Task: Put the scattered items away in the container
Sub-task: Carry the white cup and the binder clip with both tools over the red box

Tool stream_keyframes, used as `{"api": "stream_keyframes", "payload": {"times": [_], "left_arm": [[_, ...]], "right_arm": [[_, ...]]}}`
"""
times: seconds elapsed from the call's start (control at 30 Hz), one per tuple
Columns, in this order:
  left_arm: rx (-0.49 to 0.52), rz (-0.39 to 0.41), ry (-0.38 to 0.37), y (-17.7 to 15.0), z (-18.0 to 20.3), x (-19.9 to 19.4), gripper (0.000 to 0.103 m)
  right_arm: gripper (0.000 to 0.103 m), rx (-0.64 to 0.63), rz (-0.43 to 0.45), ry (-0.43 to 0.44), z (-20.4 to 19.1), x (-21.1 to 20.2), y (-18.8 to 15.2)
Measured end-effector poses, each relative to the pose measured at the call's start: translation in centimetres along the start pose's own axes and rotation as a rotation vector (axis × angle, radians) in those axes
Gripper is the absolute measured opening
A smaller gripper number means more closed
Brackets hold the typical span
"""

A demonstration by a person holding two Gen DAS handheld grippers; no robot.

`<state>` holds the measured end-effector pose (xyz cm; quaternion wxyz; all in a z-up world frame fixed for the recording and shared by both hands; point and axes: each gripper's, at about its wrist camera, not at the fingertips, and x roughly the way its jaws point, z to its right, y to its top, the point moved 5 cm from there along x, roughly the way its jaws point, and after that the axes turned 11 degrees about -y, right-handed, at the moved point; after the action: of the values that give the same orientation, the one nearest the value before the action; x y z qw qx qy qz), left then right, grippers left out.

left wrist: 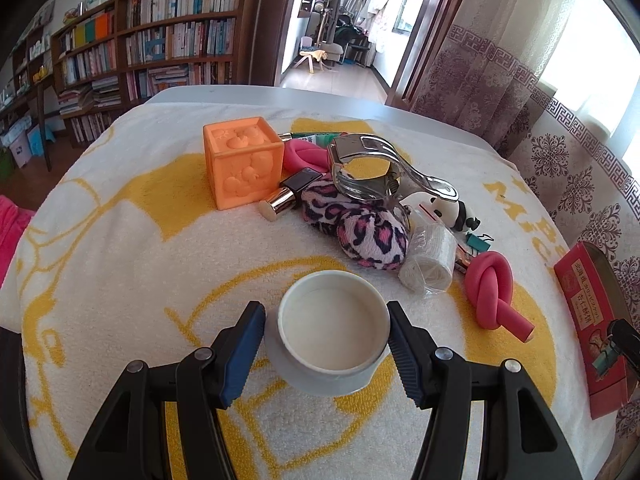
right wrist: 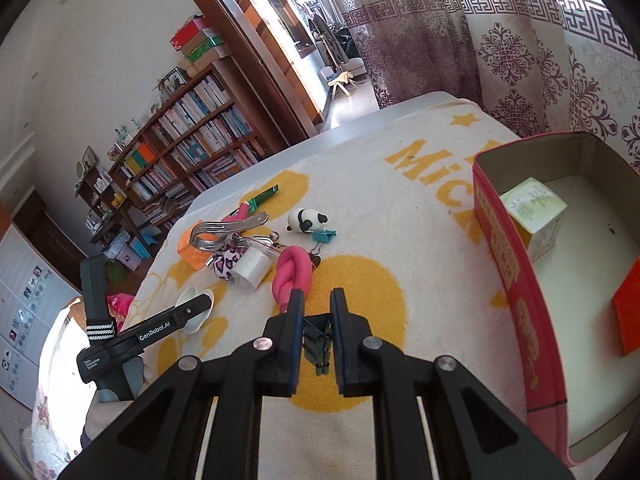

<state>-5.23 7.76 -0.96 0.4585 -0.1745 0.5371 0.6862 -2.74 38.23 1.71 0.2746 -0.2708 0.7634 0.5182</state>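
My left gripper (left wrist: 326,330) is open with its jaws on either side of a white round cup (left wrist: 334,330) standing on the towel; whether the pads touch it I cannot tell. My right gripper (right wrist: 317,312) is shut on a dark green binder clip (right wrist: 316,346), held above the towel left of the red box (right wrist: 516,280). The box is open and holds a small white carton (right wrist: 534,210) and an orange card (right wrist: 630,312). The left gripper and cup also show in the right wrist view (right wrist: 192,312).
On the yellow-and-white towel (left wrist: 120,260) lie an orange cube (left wrist: 242,160), a leopard plush (left wrist: 356,224), a metal squeezer (left wrist: 380,168), a bandage roll (left wrist: 430,260), pink knotted tubes (left wrist: 494,292), a panda toy (right wrist: 306,219), a teal clip (right wrist: 322,236). Bookshelves stand behind.
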Motion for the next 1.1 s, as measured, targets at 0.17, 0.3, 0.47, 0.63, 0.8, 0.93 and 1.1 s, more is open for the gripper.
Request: {"api": "stream_keyframes", "payload": {"times": [0.17,0.3,0.47,0.63,0.8,0.93,1.1], "left_arm": [[0.007,0.008,-0.038,0.0,1.5,-0.8,0.063],[0.040,0.011,-0.069,-0.2,3.7,-1.4,0.063],[0.089,0.005,-0.122,-0.1,7.4,-1.6,0.063],[0.163,0.002,-0.165,-0.1,11.7,-1.7,0.063],[0.228,-0.014,-0.210,-0.3,16.2,-1.3,0.063],[0.278,-0.032,-0.246,-0.8,19.8,-0.6,0.063],[0.339,-0.055,-0.300,-1.3,24.4,0.1,0.063]], "right_arm": [[0.014,0.021,0.065,-0.049,1.7,-2.2,0.4],[0.014,0.043,0.125,-0.108,3.9,-4.2,0.9],[0.014,0.089,0.192,-0.186,7.4,-6.8,1.4],[0.014,0.135,0.225,-0.238,10.7,-8.6,1.2],[0.014,0.168,0.236,-0.268,13.3,-9.4,0.7],[0.014,0.182,0.240,-0.275,14.8,-9.8,0.4],[0.014,0.174,0.252,-0.296,15.9,-10.4,0.4]]}}
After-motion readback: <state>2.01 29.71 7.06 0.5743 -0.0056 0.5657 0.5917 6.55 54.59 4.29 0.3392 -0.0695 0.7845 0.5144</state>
